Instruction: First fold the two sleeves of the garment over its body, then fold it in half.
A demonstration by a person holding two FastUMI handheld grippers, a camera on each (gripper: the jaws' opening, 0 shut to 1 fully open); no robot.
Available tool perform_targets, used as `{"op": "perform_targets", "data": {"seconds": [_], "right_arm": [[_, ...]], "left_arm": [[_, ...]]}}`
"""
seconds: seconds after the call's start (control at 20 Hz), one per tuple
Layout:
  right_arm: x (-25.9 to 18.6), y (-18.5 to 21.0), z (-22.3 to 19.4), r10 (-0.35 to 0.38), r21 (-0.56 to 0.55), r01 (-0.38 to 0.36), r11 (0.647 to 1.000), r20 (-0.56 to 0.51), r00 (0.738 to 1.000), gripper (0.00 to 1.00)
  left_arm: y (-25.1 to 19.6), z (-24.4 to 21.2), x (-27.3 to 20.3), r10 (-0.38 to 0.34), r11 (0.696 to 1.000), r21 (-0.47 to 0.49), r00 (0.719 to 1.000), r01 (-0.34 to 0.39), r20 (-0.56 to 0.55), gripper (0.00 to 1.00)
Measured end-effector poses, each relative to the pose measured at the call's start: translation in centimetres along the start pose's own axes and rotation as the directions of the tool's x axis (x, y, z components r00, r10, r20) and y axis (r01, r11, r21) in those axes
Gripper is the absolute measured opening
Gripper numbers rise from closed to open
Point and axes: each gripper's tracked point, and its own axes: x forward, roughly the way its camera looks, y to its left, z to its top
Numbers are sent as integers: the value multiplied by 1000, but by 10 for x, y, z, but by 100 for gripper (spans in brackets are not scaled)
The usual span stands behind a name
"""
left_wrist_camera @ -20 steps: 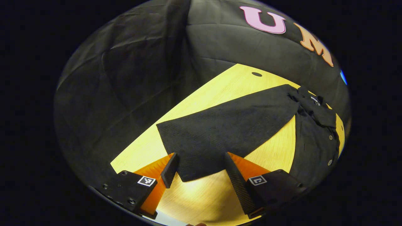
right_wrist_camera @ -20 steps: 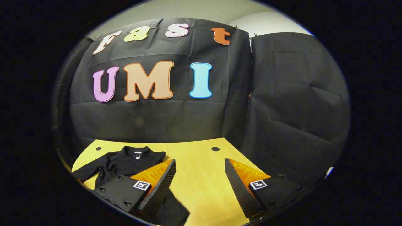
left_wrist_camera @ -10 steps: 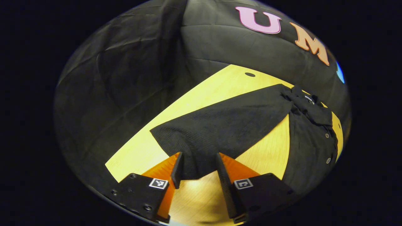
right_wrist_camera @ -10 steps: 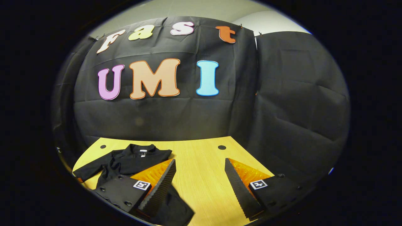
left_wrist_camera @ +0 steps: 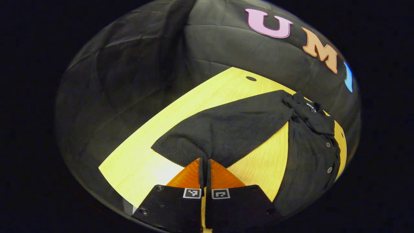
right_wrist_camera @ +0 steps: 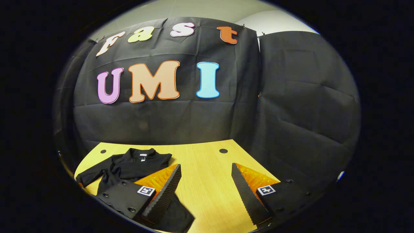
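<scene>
A black button-up garment lies flat on the yellow wooden table. One sleeve stretches out across the table toward me in the left gripper view. My left gripper is shut on the cuff end of that sleeve, both fingers pressed together on the cloth. In the right gripper view the garment lies at the lower left, collar toward the wall. My right gripper stands open above the bare table, its left finger over the other sleeve, nothing between the fingers.
The black cloth wall encloses the table on the far and side edges. Two small dark holes mark the table's back corners. Bare wood lies to the right of the garment.
My left gripper has gone from open around the sleeve's cuff to shut on it. The right gripper has barely moved and stays open.
</scene>
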Motion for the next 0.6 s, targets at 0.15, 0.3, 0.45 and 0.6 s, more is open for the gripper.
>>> {"op": "perform_targets", "data": {"seconds": [0.15,0.3,0.45,0.6], "right_arm": [[-4,-10,-4,-15,19,15,1000,-6,1000,98],[-7,-17,-15,-26,37,27,999,-29,999,98],[-9,-22,-25,-22,57,25,998,-49,999,99],[-6,-26,-35,-13,68,18,998,-70,997,98]], "left_arm": [[-10,8,-6,-28,1000,10,1000,28,-4,0],[-35,42,-21,-95,995,-26,993,97,71,0],[-61,93,-39,-160,986,-13,971,165,180,0],[-102,139,-58,-243,970,50,936,238,253,0]]}}
